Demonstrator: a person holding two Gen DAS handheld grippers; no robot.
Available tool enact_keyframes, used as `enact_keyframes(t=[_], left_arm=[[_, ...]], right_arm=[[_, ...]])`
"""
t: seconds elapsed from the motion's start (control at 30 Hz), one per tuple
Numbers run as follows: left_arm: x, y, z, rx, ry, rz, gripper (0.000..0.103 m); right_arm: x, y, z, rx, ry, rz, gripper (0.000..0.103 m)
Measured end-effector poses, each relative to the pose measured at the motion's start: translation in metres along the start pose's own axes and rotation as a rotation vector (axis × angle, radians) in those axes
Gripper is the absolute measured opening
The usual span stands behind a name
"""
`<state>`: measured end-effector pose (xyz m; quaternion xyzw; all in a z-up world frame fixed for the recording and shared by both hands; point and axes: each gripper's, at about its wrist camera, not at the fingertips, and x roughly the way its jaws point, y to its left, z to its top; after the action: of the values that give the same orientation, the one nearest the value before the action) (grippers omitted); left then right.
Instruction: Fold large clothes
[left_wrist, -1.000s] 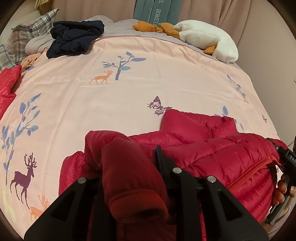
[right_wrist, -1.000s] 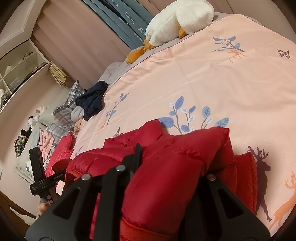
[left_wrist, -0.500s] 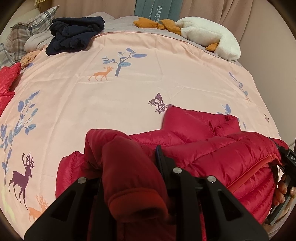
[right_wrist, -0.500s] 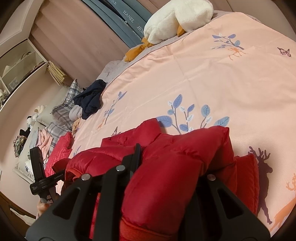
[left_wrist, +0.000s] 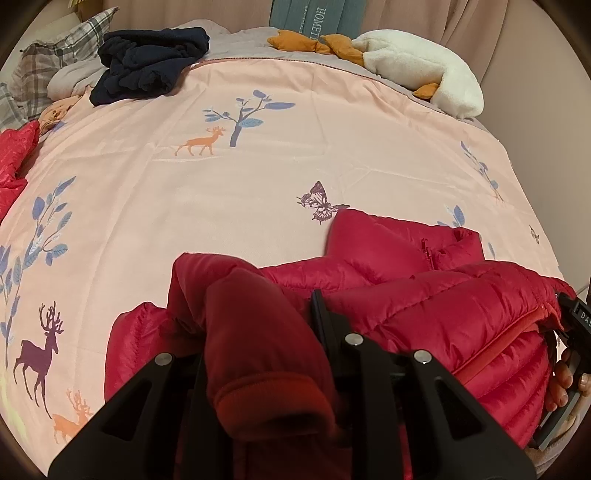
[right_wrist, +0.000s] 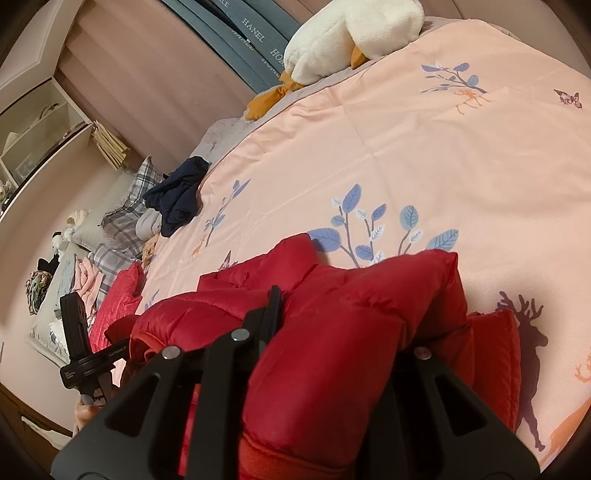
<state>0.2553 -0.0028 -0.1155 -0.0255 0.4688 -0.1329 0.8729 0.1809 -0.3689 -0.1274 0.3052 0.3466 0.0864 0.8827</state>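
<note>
- My left tongs are clamped on a sleeve cuff of the red puffer jacket.
- My right tongs are closed on a thick padded bunch of the same jacket.
- The jacket lies half-bundled on the near edge of the bed, on the pink cover.
- I judge it light, soft and springy, with a slick shell that may slide.
- Better to hold it by cuffs, hem or zipper edge than by puffed panels.

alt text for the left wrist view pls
A black two-finger left gripper is clamped on a cuffed sleeve of a red quilted puffer jacket lying on a pink bedspread printed with deer and trees. A dark navy garment and a white plush toy lie beyond.
</note>
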Motion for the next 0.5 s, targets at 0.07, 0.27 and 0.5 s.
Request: enact_keyframes(t=[0.07,0.27,0.5], left_arm=[[0.0008,0.0003,0.0004,0.0,0.002,0.0,0.021],[0.0031,0.0006,0.0008,0.0,0.007,0.001,0.021],[0.0065,0.0007,0.0013,0.001,0.013,0.003,0.021]], right_arm=[[0.0012,-0.0005,-0.0005,0.001,0.002,-0.002,0.017],[0.0016,-0.0005,-0.0003,0.002,0.004,-0.002,0.017],[0.0047,-0.0021,-0.0013,0.007,0.015,-0.008,0.017]])
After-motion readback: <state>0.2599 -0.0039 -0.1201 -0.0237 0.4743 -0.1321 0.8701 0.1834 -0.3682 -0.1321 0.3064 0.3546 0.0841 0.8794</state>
